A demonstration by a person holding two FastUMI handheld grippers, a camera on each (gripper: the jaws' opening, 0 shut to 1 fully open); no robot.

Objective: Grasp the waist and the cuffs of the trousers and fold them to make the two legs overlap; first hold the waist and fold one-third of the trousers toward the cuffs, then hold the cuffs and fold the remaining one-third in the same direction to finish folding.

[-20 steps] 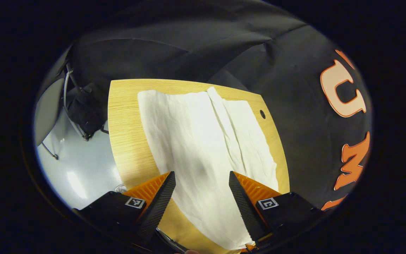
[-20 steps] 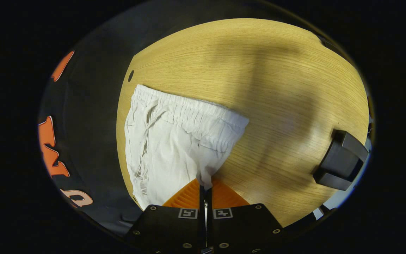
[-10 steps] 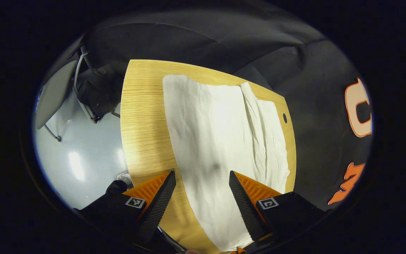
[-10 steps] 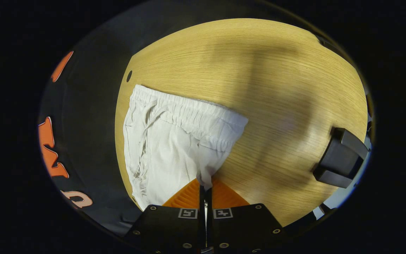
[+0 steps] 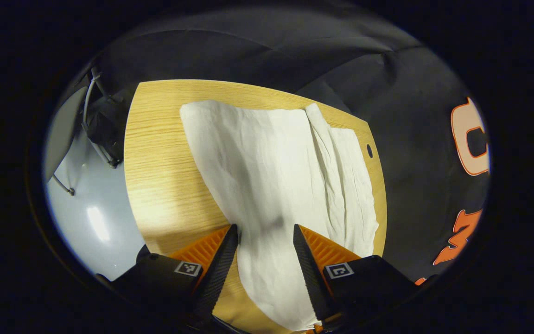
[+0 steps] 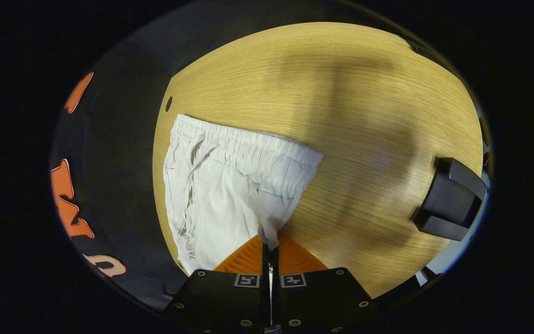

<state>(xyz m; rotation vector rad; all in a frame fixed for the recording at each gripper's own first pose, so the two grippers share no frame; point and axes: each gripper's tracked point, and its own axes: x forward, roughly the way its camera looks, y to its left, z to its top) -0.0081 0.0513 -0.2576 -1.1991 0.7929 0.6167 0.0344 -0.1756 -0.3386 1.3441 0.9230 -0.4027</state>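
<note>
White trousers [image 5: 276, 185] spread flat on a light wooden table [image 5: 165, 185], seen in both gripper views. Left gripper view: legs of the trousers running lengthwise away across the table, one leg lying partly over the other, a long ridge of cloth along the side nearer the small round hole [image 5: 369, 150] in the table. Left gripper [image 5: 262, 250] low over the near end of the trousers, fingers spread apart with cloth between them, not pressing on it. Pale floor [image 5: 91, 218] and a chair leg beyond the table's other edge.

Right gripper view: elastic waistband [image 6: 248, 148] with its drawstring [image 6: 193, 153] lying across the table, close to the same hole (here at the table's far corner). Right gripper [image 6: 269, 243] clenched on a pinch of the trousers just below the waistband, cloth rising into the closed fingers. Dark boxy object [image 6: 450, 197] sitting at the table's edge, well apart from the trousers.
</note>
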